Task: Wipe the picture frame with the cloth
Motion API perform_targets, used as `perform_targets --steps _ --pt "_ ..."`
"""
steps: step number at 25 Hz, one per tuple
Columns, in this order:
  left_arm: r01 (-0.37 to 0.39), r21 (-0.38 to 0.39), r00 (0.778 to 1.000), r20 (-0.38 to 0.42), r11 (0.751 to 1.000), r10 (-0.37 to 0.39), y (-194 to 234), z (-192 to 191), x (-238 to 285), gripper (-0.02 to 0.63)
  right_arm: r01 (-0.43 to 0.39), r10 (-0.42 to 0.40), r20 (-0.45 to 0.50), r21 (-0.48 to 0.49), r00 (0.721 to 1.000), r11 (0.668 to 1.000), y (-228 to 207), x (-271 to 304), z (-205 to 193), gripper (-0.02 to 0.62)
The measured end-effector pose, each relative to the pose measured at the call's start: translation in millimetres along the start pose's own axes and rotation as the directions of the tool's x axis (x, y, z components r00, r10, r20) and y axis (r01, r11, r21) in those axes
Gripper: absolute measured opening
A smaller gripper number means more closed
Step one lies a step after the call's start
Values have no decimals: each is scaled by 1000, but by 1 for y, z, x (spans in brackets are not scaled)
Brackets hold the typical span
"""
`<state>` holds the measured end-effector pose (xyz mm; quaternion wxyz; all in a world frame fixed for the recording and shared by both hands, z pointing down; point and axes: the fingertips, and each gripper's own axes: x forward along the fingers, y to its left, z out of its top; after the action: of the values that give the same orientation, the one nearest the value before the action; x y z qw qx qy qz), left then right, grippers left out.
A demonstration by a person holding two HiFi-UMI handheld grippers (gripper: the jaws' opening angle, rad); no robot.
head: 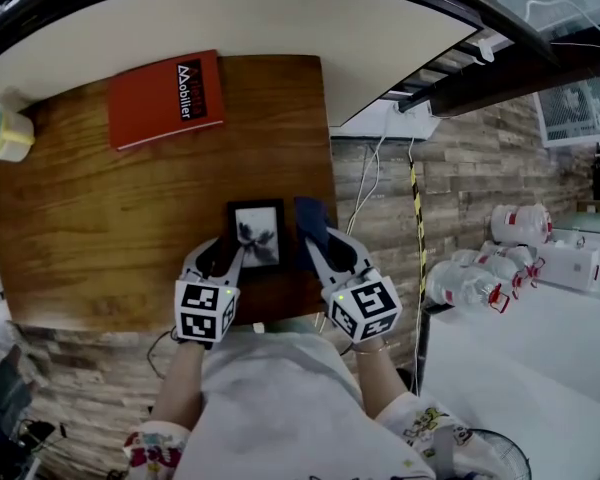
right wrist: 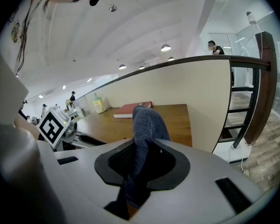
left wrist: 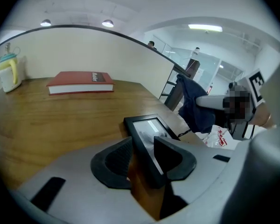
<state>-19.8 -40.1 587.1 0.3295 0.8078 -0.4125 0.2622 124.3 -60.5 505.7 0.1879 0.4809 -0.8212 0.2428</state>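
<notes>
A small black picture frame (head: pixel 257 233) with a grey print lies flat near the front edge of the wooden table (head: pixel 120 218). My left gripper (head: pixel 223 255) sits low over the frame's left rail (left wrist: pixel 141 141). That rail lies between the jaws, and a strip of wood shows between it and the left pad (left wrist: pixel 115 160), so the jaws stand open. My right gripper (head: pixel 316 243) hovers just right of the frame, shut on a dark blue cloth (right wrist: pixel 144 129) that sticks up out of its jaws. The cloth (left wrist: pixel 195 104) hangs beyond the frame's far corner.
A red book (head: pixel 166 98) lies at the table's far side and a pale yellow container (head: pixel 6 134) at its far left corner. A curved cream partition (head: pixel 380 38) borders the table. The table's right edge (head: pixel 330 198) drops to a floor with cables and white bottles (head: pixel 480 278).
</notes>
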Motion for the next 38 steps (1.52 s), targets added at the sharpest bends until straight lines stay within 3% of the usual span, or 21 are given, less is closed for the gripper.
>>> perform_targets --steps 16,24,33,38 --pt "22 -62 998 -53 998 -25 0 -21 17 94 -7 7 -14 2 1000 1000 -1 4 -9 60" --pt "30 -87 997 -72 996 -37 0 -23 19 91 -116 116 -3 -82 993 990 26 36 13 60" --pt "31 -94 997 -74 995 -38 -3 -21 19 91 -283 274 -75 -189 959 940 62 92 24 60" --pt "33 -96 996 -79 995 -40 -3 -20 18 91 -419 389 -157 -273 908 866 87 115 18 60"
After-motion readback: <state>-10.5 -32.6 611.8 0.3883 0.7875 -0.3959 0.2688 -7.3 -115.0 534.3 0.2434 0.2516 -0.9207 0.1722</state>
